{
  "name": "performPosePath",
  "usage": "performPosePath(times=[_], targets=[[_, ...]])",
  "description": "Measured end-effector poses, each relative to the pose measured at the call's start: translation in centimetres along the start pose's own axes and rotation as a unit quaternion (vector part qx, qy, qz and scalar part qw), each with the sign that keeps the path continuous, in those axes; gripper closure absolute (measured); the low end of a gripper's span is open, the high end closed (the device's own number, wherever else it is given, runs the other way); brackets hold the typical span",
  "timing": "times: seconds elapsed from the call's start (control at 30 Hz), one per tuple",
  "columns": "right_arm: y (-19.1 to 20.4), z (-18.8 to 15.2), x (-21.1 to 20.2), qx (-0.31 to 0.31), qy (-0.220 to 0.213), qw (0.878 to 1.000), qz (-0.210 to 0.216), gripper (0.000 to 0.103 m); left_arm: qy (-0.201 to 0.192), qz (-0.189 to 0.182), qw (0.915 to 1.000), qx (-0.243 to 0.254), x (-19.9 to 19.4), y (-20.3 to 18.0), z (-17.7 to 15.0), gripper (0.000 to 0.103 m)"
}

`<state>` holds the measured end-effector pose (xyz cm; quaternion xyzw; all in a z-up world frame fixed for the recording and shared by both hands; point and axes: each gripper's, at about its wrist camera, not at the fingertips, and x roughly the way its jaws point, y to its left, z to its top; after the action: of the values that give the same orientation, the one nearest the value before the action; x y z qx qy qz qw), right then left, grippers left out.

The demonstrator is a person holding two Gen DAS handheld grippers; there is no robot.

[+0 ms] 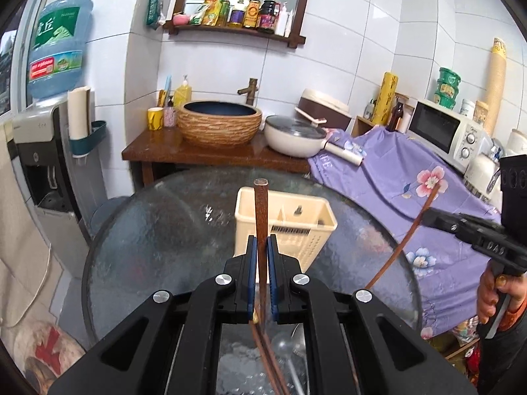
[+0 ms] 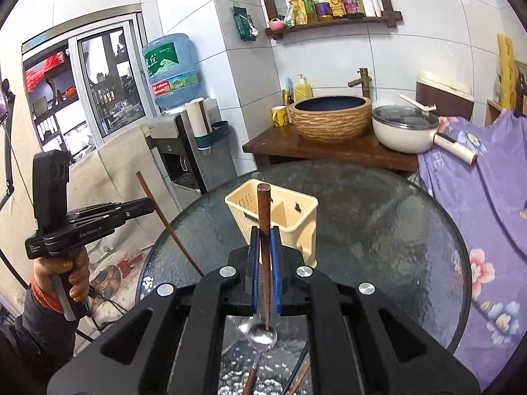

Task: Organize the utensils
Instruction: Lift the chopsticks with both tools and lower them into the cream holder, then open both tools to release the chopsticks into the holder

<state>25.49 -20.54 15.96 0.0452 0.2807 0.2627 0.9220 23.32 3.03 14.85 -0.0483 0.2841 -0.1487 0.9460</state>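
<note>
Each pair of tongs pinches one brown chopstick: the left tongs hold a chopstick running lengthwise up between the blue pads, blunt end pointing far toward the holder, and the right tongs hold a second chopstick the same way. Both tilt downward above the round glass worktop, a hand gripping each handle. The cream utensil holder stands just beyond, and a metal spoon lies near.
</note>
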Motion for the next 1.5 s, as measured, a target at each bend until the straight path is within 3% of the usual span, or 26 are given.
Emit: performPosePath(times=[0.17, 0.33, 0.47, 0.63, 0.83, 1.17, 1.5], targets=[[0.5, 3.2, 0.2, -0.004, -0.010, 1.000, -0.001, 0.096, -0.010, -0.002, 0.9999, 0.010, -0.3, -0.8, 3.5, 0.096], [1.4, 8.0, -1.4, -0.005, -0.050, 0.999, 0.001, 0.096, -0.034, -0.015, 0.9993, 0.007, -1.4, -1.7, 8.1, 0.096], [2.3, 11.3, -1.9, -0.027, -0.089, 0.995, -0.035, 0.096, -0.074, 0.012, 0.9971, 0.009, -1.7, -2.8, 11.6, 0.096], [2.1, 13.0, -0.4, -0.025, -0.118, 0.991, -0.061, 0.096, -0.085, 0.021, 0.9961, -0.008, 0.4, -3.3, 13.4, 0.096], [1.2, 11.4, 3.2, -0.023, -0.105, 0.991, -0.084, 0.096, -0.081, 0.049, 0.9955, 0.000, 3.8, -3.4, 12.3, 0.096], [-1.5, 6.2, 9.0, 0.016, -0.053, 0.995, -0.078, 0.096, -0.023, 0.067, 0.9974, -0.014, 9.1, -1.2, 6.8, 0.096], [-2.3, 4.6, 10.6, 0.029, -0.044, 0.995, -0.083, 0.096, 0.010, 0.062, 0.9977, -0.026, 11.7, 0.0, 4.0, 0.096]])
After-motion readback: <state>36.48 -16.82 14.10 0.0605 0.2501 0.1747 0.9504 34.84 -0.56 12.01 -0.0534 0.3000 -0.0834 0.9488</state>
